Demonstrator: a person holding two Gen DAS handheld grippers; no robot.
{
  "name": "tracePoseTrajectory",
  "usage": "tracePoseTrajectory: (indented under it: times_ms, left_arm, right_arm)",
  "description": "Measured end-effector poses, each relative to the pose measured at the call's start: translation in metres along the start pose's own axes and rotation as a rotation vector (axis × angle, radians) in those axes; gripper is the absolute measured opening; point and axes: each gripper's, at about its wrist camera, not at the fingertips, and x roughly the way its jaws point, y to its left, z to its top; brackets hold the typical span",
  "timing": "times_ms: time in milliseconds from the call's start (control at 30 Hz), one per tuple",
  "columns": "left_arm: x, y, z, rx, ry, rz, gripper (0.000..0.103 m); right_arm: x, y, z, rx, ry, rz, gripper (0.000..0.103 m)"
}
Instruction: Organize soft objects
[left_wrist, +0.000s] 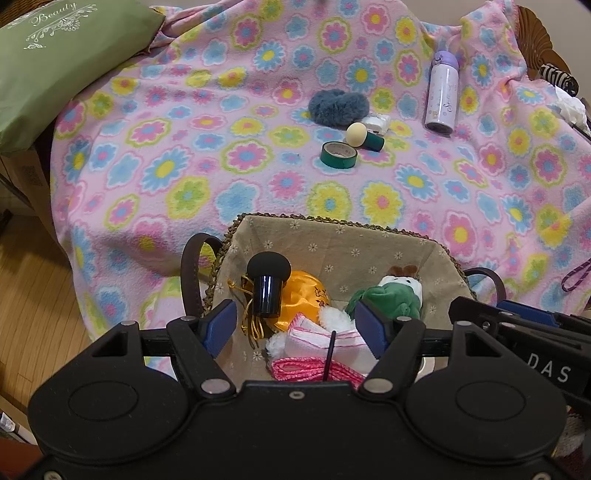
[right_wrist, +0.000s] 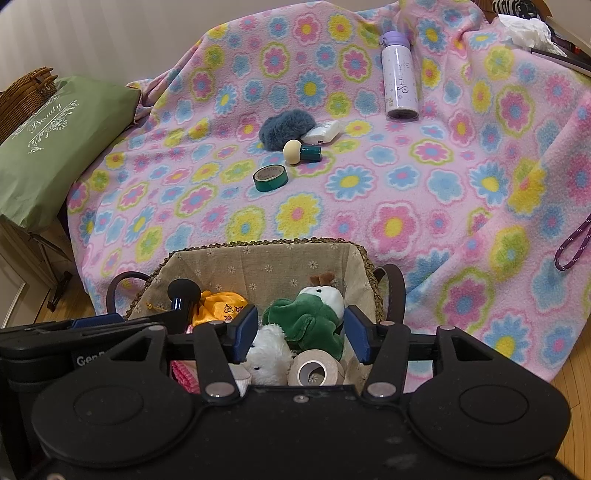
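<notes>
Left gripper (left_wrist: 295, 325) over basket (left_wrist: 332, 225), fingers apart, nothing clamped between. Right gripper (right_wrist: 301, 332) over same basket, fingers apart around green plush toy (right_wrist: 314, 317), pads not pressing it.

In basket: green plush toy, white plush (right_wrist: 267, 354), orange pouch (left_wrist: 303, 295), black-headed sponge (left_wrist: 266, 280), pink cloths (left_wrist: 314, 354), beige tape roll (right_wrist: 312, 371).

On flowered blanket (left_wrist: 184, 147), 12 o'clock from basket: green tape roll (left_wrist: 339, 154), beige-headed sponge (left_wrist: 364, 136), blue fuzzy puff (left_wrist: 338, 108), white packet (left_wrist: 378, 122). Purple bottle (left_wrist: 441, 92) at 1 o'clock. Green pillow (left_wrist: 55, 66) at 10 o'clock.
</notes>
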Motion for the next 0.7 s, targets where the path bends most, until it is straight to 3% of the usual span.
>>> tracePoseTrajectory:
  times_ms: [100,700]
  left_arm:
    - [-0.0006,0.0003,-0.0001,-0.001,-0.004,0.003,0.072]
    - [-0.0003,0.0003,-0.0001,0.002,-0.001,0.006,0.073]
  right_arm:
    - [0.0000,-0.0001,0.0001,-0.001,-0.001,0.000,0.052]
    - [-0.0003,-0.0007,0.0004,-0.001,0.000,0.000,0.055]
